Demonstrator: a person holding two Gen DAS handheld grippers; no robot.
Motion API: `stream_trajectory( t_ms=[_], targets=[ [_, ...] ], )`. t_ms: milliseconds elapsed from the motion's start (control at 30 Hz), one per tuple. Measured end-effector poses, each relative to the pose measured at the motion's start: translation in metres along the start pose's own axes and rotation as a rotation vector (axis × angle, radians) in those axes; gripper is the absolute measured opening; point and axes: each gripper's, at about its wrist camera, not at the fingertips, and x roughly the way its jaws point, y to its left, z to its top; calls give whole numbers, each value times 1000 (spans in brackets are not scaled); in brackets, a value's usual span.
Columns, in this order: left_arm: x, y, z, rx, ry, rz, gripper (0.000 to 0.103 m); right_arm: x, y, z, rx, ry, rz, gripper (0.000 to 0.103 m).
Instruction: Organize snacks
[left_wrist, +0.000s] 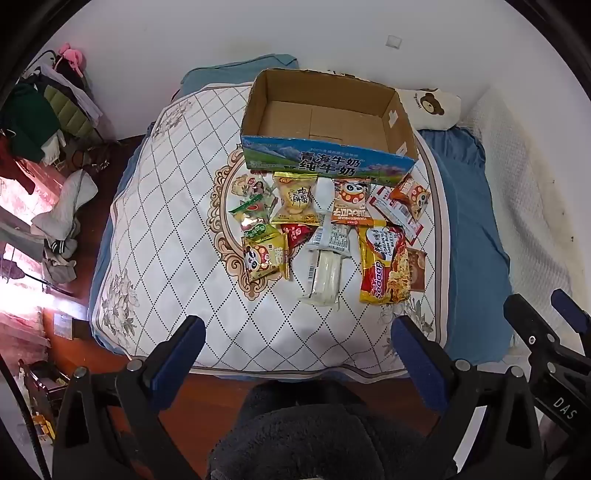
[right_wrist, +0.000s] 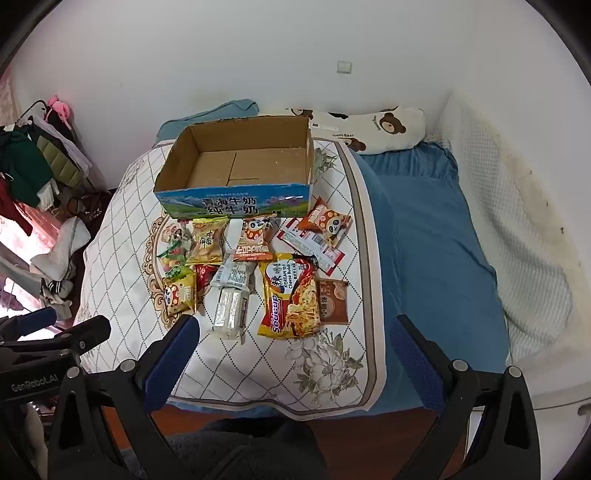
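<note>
An empty cardboard box (left_wrist: 397, 122) (right_wrist: 177, 155) with a blue printed front stands on a quilted white mat (left_wrist: 177, 206) (right_wrist: 325, 365) on a bed. Several snack packets lie in front of it: a yellow-red Sedaap noodle pack (left_wrist: 384, 266) (right_wrist: 290, 295), a clear white packet (left_wrist: 325, 273) (right_wrist: 229, 306), a brown sachet (left_wrist: 417, 267) (right_wrist: 333, 301), a yellow bag (left_wrist: 297, 199) (right_wrist: 207, 240) and orange panda packets (left_wrist: 351, 201) (right_wrist: 327, 221). My left gripper (left_wrist: 299, 325) and right gripper (right_wrist: 293, 328) hang open above the mat's near end, holding nothing.
Blue bedding (left_wrist: 465, 206) (right_wrist: 424, 236) spreads to the right, with a bear-print pillow (left_wrist: 428, 105) (right_wrist: 388, 129) by the white wall. Clothes on a rack (left_wrist: 44, 114) (right_wrist: 33, 162) crowd the left over a wooden floor. A dark fleece sleeve (left_wrist: 306, 439) fills the bottom.
</note>
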Motion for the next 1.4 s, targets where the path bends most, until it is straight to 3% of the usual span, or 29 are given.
stream_trajectory(
  t_ms=[1400],
  targets=[
    [-12,10,-7,26,-16,-7,103,-4,6,-9,40,12,8,103]
  ],
)
